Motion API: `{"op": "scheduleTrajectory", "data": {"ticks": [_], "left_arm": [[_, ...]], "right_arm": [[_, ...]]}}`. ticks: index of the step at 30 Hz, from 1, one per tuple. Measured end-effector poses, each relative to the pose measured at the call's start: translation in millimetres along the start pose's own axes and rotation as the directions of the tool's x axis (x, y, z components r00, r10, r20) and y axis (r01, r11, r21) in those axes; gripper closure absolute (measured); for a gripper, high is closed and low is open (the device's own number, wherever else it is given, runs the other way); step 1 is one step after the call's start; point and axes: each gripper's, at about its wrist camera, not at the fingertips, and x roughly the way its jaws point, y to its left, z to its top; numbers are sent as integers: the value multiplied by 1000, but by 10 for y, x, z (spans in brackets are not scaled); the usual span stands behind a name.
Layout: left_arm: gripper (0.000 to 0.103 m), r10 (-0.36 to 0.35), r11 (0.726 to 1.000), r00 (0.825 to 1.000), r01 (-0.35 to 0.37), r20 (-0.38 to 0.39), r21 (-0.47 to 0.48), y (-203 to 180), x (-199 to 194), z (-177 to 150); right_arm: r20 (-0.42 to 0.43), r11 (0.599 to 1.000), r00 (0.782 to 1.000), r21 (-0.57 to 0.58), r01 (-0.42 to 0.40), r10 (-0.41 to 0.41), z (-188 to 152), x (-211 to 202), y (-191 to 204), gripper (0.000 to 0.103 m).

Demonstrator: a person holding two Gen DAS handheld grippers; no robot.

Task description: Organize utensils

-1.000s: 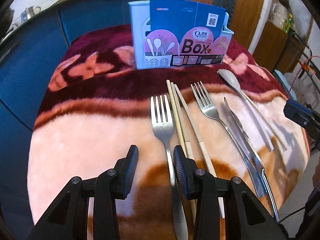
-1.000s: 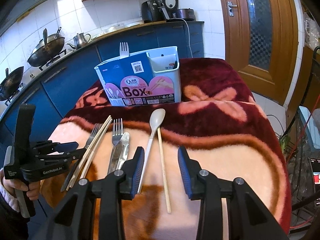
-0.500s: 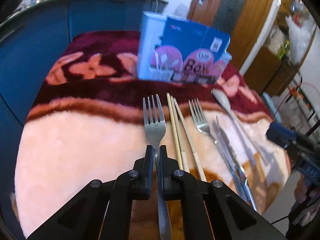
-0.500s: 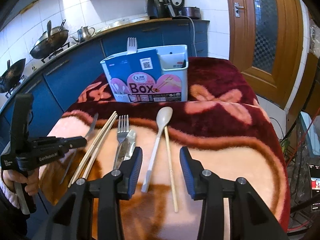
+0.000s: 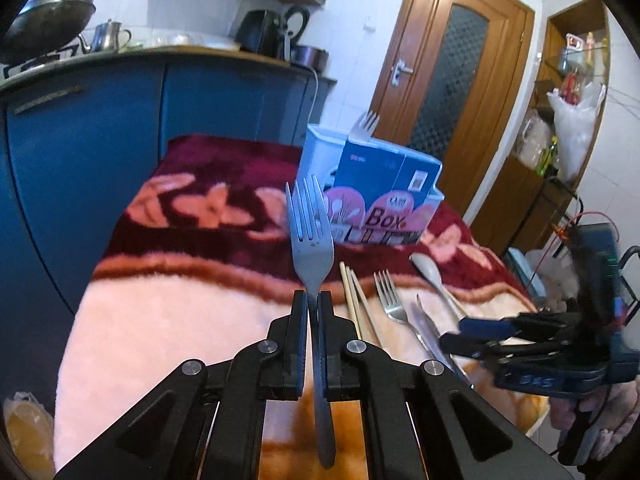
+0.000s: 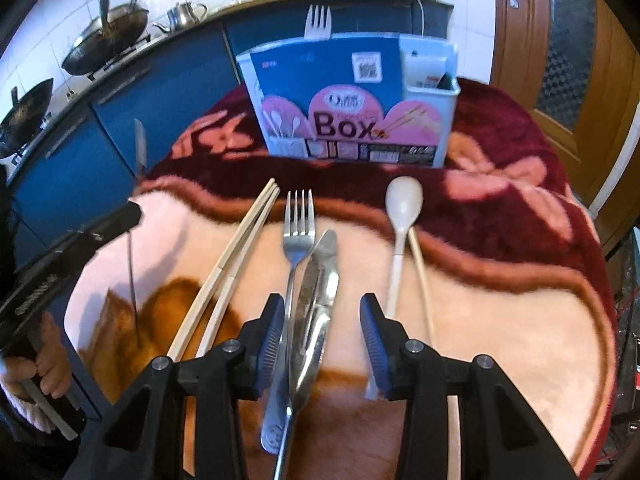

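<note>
Utensils lie spread on the blanket-covered table [image 6: 500,300] under my two grippers. My left gripper [image 5: 313,300] is pressed together on the neck of a fork [image 5: 310,240], which it holds clear of the blanket, tines pointing away from me and handle hanging back between the fingers. Ahead of it and a little to its right stands the utensil box [image 5: 372,196], with another fork's tines [image 5: 366,124] sticking up from the back of it. To the right of the left gripper lie the chopsticks [image 5: 354,296].

My right gripper [image 6: 318,320] hovers with its fingers spread over a second fork [image 6: 298,240] and a knife [image 6: 316,292] that lie side by side and touching; the pads press on neither. Just to its left lie the chopsticks, just to its right a pale spoon [image 6: 402,216] with a single thin stick [image 6: 420,272] beside it. The box stands straight ahead, beyond the cutlery.
</note>
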Motion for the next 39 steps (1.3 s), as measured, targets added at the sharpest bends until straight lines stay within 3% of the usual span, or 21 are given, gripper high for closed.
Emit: {"op": "scheduleTrajectory", "data": {"ticks": [4,9,12,15,22,28,38,39], "left_arm": [[99,-6,1000,998,5,59,20,-11,-93,3],[99,-17,999,996,14,91,28,-22,-148,19],[99,-23,1000,994,21,104,20,-19,-165,41],[99,-26,1000,993,24,119,16,-27,-192,64],[99,-27,999,988,22,151,36,-107,-271,125],[99,-26,999,983,17,184,48,-169,-357,191],[99,-11,997,972,-6,237,71,-278,-453,418],[99,-9,997,970,-9,244,73,-291,-457,451]], "right_arm": [[-62,999,998,37,-25,27,36,163,-15,60],[-77,996,996,80,-46,52,84,203,-45,61],[-71,993,995,98,-58,66,104,201,-95,79],[-52,991,995,109,-76,82,97,153,-138,80],[65,981,987,119,-154,147,52,-118,-175,81],[195,977,969,116,-178,154,41,-455,-205,81],[409,983,904,67,-170,129,129,-943,-163,83],[422,984,898,62,-168,127,134,-981,-163,93]]}}
